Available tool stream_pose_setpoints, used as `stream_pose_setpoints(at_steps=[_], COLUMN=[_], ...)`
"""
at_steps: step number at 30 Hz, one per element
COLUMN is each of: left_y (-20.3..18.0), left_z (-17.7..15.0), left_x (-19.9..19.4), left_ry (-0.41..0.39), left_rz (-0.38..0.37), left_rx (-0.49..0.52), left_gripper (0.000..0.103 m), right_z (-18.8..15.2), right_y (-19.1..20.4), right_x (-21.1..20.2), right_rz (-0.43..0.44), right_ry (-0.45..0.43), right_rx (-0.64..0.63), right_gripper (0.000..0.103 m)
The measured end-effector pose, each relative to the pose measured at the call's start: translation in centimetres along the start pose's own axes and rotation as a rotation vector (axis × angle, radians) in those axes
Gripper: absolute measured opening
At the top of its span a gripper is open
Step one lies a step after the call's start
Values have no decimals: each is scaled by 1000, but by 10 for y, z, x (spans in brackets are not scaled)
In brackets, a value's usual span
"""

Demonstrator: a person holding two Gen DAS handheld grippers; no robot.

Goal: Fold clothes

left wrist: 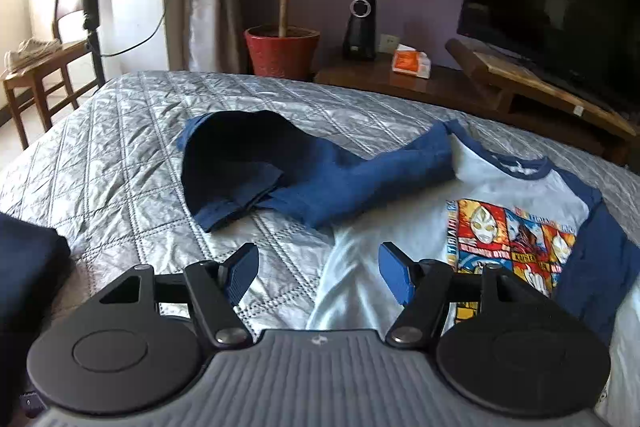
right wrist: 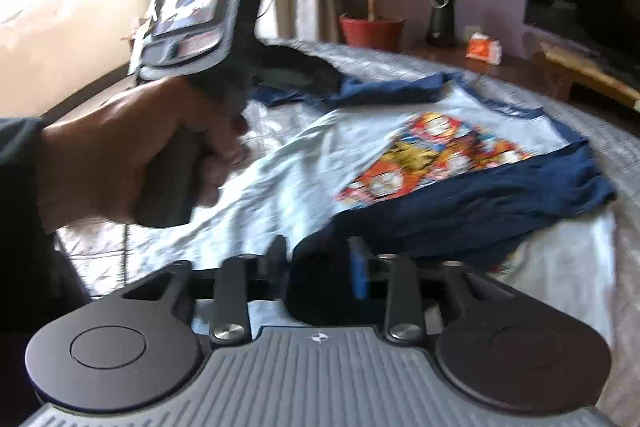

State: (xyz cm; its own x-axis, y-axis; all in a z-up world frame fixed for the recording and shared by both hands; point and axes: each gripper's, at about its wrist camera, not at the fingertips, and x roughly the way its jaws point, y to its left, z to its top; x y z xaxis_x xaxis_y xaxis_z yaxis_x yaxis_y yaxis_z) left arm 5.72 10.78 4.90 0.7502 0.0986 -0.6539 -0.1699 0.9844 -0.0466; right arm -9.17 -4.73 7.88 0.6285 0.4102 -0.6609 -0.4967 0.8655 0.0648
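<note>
The white T-shirt with blue sleeves (left wrist: 400, 211) has a bright picture print (left wrist: 516, 239) on its chest, made of red, yellow and blue boxes with silver hero faces. There are small letters along the edges of the boxes, but they are too tiny and fuzzy to read. In the right wrist view the print is blurred. A small white star-like mark (left wrist: 319, 339) sits on the grey ribbed gripper body (left wrist: 320, 379).
</note>
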Motion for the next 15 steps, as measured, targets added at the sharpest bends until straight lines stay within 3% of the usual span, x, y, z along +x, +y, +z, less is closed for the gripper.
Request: stream_pose_setpoints(at_steps=[8, 12, 15], left_y=[-2, -4, -2], left_z=[-1, -2, -2], left_x=[1, 1, 2], left_ry=[5, 5, 10], left_rz=[-8, -11, -8], left_rx=[-4, 8, 4], left_gripper=[63, 63, 63], right_z=[-21, -20, -11], right_y=[23, 30, 43], right_x=[15, 37, 60], right_rz=[26, 33, 152], right_ry=[63, 62, 134], right_rx=[-169, -180, -197], right_gripper=[49, 49, 48])
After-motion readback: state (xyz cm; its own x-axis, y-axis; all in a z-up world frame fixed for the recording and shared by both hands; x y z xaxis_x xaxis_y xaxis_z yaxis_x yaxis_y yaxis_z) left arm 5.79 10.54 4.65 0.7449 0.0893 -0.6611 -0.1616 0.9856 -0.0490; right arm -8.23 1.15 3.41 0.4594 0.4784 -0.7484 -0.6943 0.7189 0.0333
